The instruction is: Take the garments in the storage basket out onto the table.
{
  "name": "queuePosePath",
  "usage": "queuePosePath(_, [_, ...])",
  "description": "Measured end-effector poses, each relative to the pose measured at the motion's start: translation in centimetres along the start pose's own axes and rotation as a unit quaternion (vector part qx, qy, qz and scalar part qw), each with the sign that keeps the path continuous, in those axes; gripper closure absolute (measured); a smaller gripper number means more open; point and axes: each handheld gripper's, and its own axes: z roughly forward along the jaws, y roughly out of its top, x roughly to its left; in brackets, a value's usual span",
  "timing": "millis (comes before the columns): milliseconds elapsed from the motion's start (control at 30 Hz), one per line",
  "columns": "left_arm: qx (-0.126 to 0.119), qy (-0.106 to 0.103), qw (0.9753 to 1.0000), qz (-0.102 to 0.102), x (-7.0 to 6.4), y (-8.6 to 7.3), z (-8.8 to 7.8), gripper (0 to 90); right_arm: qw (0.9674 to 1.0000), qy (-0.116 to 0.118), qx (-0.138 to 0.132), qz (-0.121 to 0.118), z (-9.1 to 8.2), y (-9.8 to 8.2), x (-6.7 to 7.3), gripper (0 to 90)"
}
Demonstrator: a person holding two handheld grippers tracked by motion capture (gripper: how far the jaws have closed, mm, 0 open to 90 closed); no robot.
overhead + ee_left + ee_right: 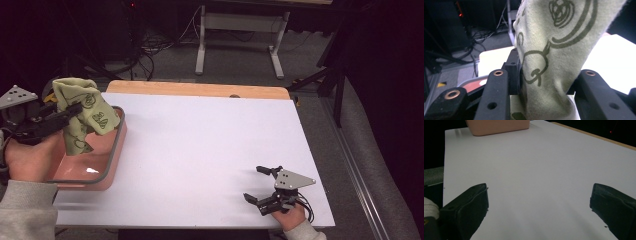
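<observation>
Near the table's [210, 150] front right corner, the right gripper [260, 184] rests with jaws wide and bare white surface ahead. Farther left, the left gripper [75, 111] pinches a pale green printed cloth [82, 112] above the pink tray [112, 165] at the left edge.

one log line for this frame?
left gripper: shut on cloth, above pink bin | right gripper: open, idle on table

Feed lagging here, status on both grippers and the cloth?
Left gripper shut on green cloth, above pink bin. Right gripper open, on table. Nothing in the way.
</observation>
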Motion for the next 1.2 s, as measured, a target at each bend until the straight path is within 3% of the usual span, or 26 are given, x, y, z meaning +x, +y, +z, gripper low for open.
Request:
queuePosePath(133, [-0.011, -0.020, 0.9996, 0.014, -1.4, 0.9, -0.3, 61.0, 1.0000, 0.000, 0.000, 0.000, 0.0, 0.0, 0.0, 2.5])
queuePosePath(267, [-0.020, -0.039, 0.9990, 0.010, -2.1, 1.3, -0.4, 61.1, 1.0000, 0.001, 0.000, 0.000, 0.0, 0.0, 0.0, 2.5])
queuePosePath(300, [-0.024, -0.055, 0.9982, 0.006, -2.4, 1.6, -0.4, 61.0, 1.0000, 0.001, 0.000, -0.001, 0.0, 0.0, 0.0, 2.5])
queuePosePath(433, [-0.028, -0.083, 0.9962, 0.003, -3.3, 1.9, 0.0, 61.1, 1.0000, 0.001, -0.001, -0.002, -0.1, 0.0, 0.0, 2.5])
queuePosePath(600, [-0.029, -0.095, 0.9950, 0.012, -4.4, 2.3, 0.4, 61.1, 1.0000, 0.002, 0.001, 0.000, -0.1, -0.1, 0.0, 2.5])
queuePosePath(867, [-0.035, -0.130, 0.9907, 0.018, -6.5, 3.1, 1.8, 61.1, 1.0000, 0.002, -0.001, -0.001, -0.1, 0.0, 0.0, 2.5])
queuePosePath(1200, [-0.028, -0.154, 0.9871, 0.035, -8.9, 3.6, 3.5, 61.0, 1.0000, 0.002, -0.004, -0.001, -0.2, 0.0, -0.1, 2.5])
